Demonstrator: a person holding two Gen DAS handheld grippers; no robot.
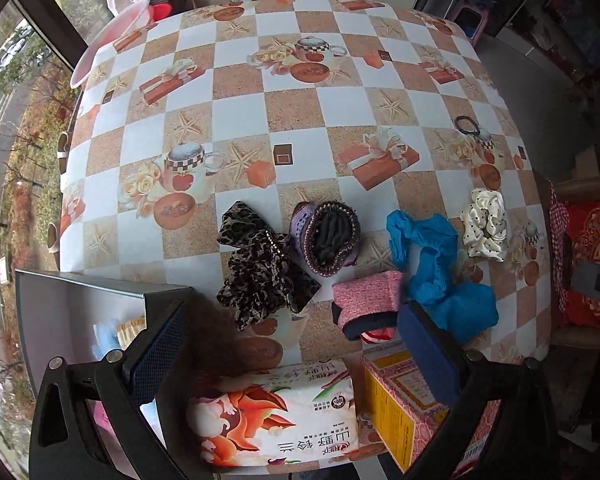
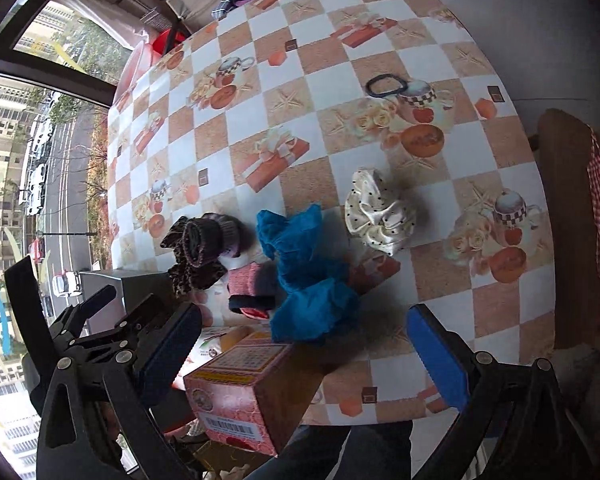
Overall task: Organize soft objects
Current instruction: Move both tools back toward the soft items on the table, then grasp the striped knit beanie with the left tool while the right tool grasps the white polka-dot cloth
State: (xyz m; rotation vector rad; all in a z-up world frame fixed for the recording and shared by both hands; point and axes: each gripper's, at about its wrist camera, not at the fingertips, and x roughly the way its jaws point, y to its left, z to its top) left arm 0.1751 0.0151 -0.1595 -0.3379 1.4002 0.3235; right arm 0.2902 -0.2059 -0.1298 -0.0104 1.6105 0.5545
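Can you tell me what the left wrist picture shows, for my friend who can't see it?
An open tool holds nothing above a checkered table scattered with soft things: a leopard-print scrunchie, a purple knitted piece, a pink knitted piece, crumpled blue cloth and a cream dotted scrunchie. A tissue pack lies nearest.

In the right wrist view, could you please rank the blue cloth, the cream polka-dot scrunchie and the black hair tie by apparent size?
1. Blue cloth, largest, though nearest the camera.
2. Cream polka-dot scrunchie.
3. Black hair tie, smallest, and farthest away.
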